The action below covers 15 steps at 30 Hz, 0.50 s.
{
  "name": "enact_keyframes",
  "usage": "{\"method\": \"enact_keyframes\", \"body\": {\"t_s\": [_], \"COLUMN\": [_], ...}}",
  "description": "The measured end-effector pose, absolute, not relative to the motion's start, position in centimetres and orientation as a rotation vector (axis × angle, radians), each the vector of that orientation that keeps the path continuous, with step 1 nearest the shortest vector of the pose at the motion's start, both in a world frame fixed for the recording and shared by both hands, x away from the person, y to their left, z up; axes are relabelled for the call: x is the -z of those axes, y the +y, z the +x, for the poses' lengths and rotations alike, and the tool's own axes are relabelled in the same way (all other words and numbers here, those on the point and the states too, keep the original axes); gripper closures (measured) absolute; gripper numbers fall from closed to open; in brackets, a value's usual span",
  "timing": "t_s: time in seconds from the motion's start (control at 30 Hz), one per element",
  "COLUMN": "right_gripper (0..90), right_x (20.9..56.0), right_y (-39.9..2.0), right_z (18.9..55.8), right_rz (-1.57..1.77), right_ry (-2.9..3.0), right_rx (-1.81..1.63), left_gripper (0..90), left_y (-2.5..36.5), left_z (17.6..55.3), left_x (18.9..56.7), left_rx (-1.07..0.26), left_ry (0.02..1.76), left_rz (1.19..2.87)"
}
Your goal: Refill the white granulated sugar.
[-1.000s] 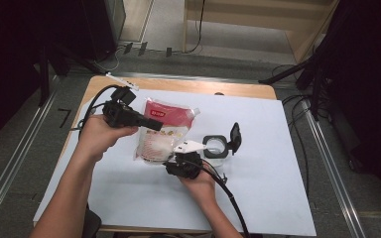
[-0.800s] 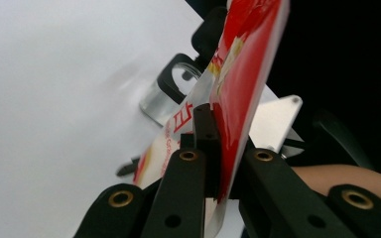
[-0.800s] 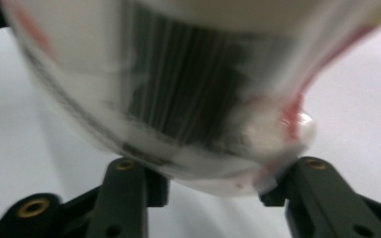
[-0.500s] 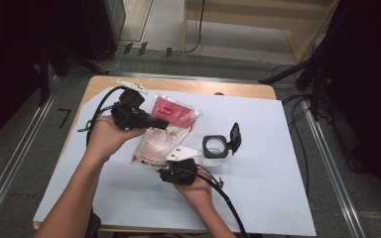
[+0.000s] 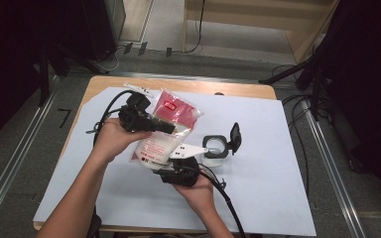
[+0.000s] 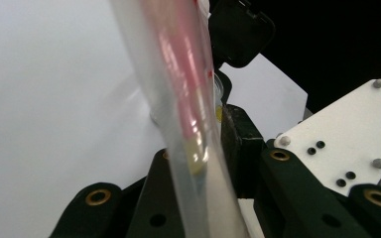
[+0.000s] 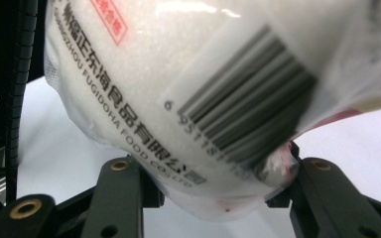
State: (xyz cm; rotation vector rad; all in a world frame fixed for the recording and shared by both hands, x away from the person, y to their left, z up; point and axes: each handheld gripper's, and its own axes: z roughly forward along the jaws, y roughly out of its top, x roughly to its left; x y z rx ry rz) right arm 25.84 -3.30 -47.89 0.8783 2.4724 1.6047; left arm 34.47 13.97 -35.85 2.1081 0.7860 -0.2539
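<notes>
1. The left gripper pinches the flat upper part of the bag; its jaws have just been opening a little, with the film still between them.
2. The right gripper clamps the bag's full lower end, jaws partly open around the bulge.
3. Since a second ago the bag has come off the white sheet and tilted up, its red top toward 1 o'clock.
4. At 3 o'clock of the bag stands an open flip-lid container; I judge pouring into it comes next.
</notes>
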Motion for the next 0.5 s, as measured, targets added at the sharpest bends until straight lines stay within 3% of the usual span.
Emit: {"method": "enact_keyframes", "body": {"t_s": [0.27, 0.5], "right_gripper": [55.5, 58.5], "right_x": [48.6, 48.3], "right_y": [-2.5, -3.1], "right_z": [25.5, 25.4], "right_rz": [0.904, 0.904], "right_ry": [2.516, 2.528], "right_rx": [-1.588, -1.642], "left_gripper": [82.2, 78.8], "left_y": [11.2, 11.3], "left_z": [34.0, 34.4], "left_x": [36.8, 37.2], "left_rx": [0.289, 0.323], "left_ry": [0.787, 0.762], "left_rz": [2.196, 2.182]}}
